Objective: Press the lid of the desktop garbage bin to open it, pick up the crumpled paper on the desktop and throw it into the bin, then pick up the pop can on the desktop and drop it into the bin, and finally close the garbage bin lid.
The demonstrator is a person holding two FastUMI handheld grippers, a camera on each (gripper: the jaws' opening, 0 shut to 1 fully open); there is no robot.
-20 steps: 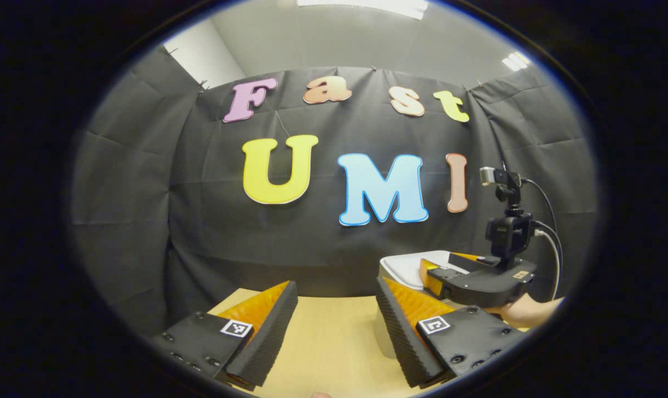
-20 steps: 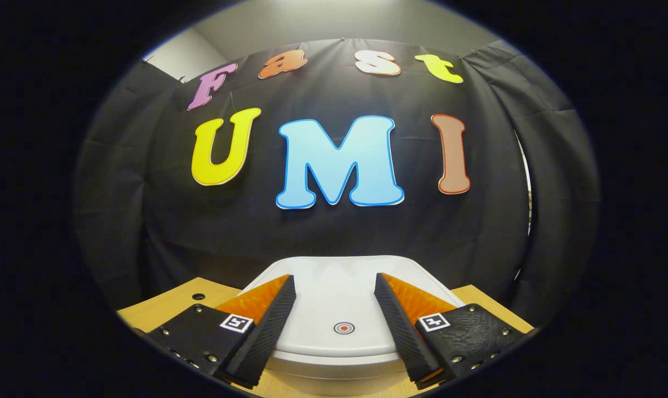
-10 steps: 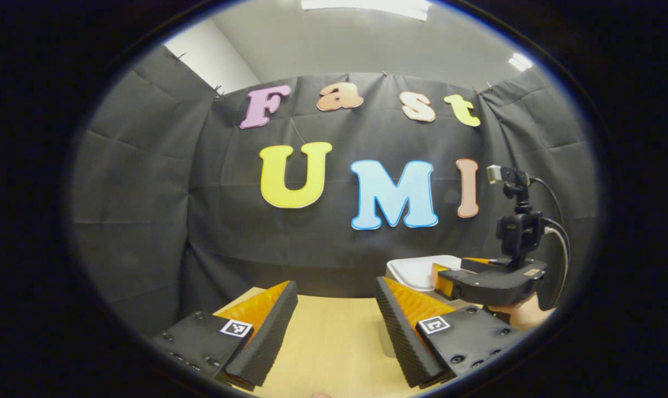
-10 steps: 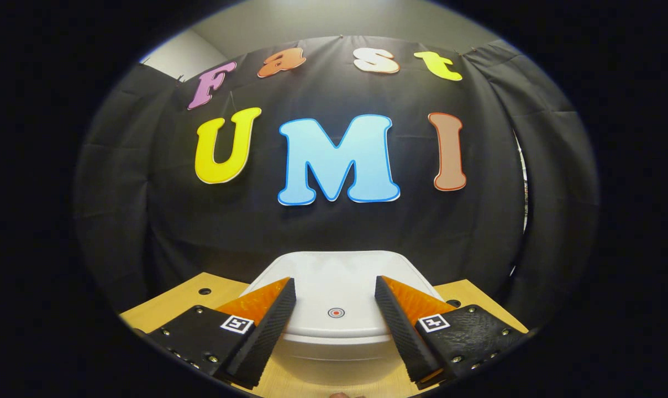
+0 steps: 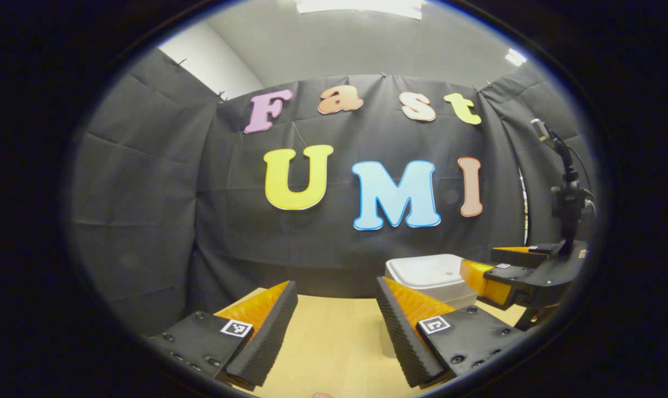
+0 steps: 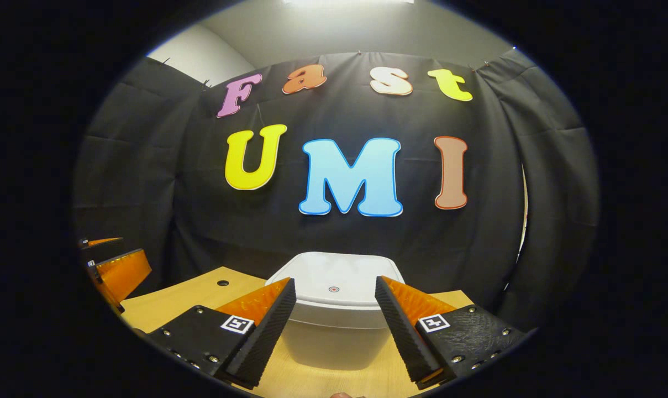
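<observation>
black cloth hangs behind a pale wooden table point(image 6: 212, 290), where a white bin point(image 6: 334, 315) with rounded corners stands near the back with its lid point(image 6: 336, 279) down and a small round mark on the lid's top. the right gripper point(image 6: 334, 309) is held level just in front of the bin, fingers spread apart with nothing between them, the bin showing in the gap. the left gripper point(image 5: 334, 312) hovers over bare table off to the bin's left, its fingers likewise spread and empty, and in its view the bin point(image 5: 430, 276) sits to the right beside the other gripper point(image 5: 510, 268)
</observation>
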